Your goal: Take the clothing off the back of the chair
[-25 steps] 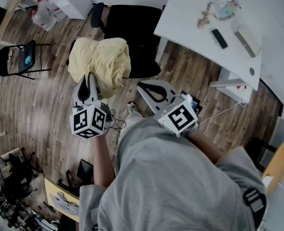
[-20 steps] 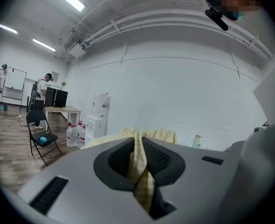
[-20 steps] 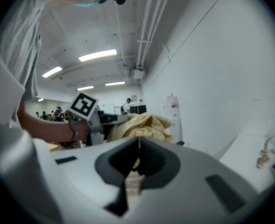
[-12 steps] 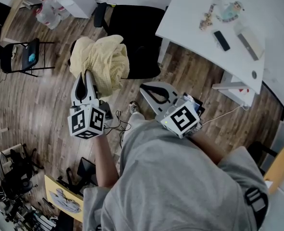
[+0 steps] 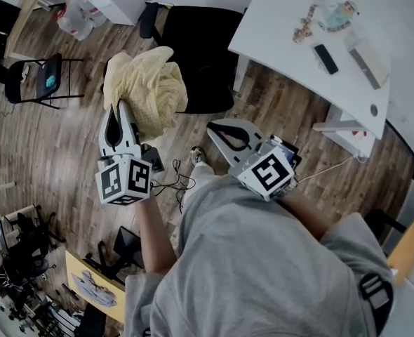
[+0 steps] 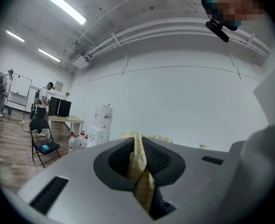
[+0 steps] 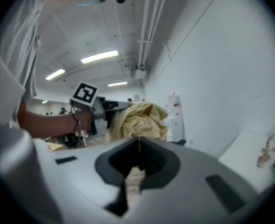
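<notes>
Yellow clothing (image 5: 147, 86) in left tongs (image 5: 117, 108); black chair (image 5: 201, 44), white table (image 5: 284, 55) beyond.

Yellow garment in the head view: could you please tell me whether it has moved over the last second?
Yes. The yellow garment, pinched in the left claw, has shifted slightly left, away from the black chair, and is bunched tighter.

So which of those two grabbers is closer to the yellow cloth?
Left. The left gripper is clamped on the yellow cloth, touching it; the right gripper is shut and empty, off to the cloth's right, apart from it.
</notes>
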Motion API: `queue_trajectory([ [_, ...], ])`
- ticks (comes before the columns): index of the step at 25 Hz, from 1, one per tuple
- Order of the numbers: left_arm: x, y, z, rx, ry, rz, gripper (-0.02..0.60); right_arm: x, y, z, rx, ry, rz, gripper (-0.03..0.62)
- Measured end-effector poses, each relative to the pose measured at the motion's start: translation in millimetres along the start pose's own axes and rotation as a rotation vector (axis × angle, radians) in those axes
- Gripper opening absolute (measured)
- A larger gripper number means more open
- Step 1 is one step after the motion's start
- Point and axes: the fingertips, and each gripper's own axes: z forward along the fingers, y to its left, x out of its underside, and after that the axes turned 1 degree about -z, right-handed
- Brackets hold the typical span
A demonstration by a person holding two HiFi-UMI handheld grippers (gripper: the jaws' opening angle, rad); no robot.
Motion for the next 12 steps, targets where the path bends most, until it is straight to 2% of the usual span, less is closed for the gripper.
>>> queue_trajectory([
  [12,-22,-11,-22,-0.023,-0.081,0.031,0.072,6,4,-14,-0.025,-0.003,-0.023,0.035],
])
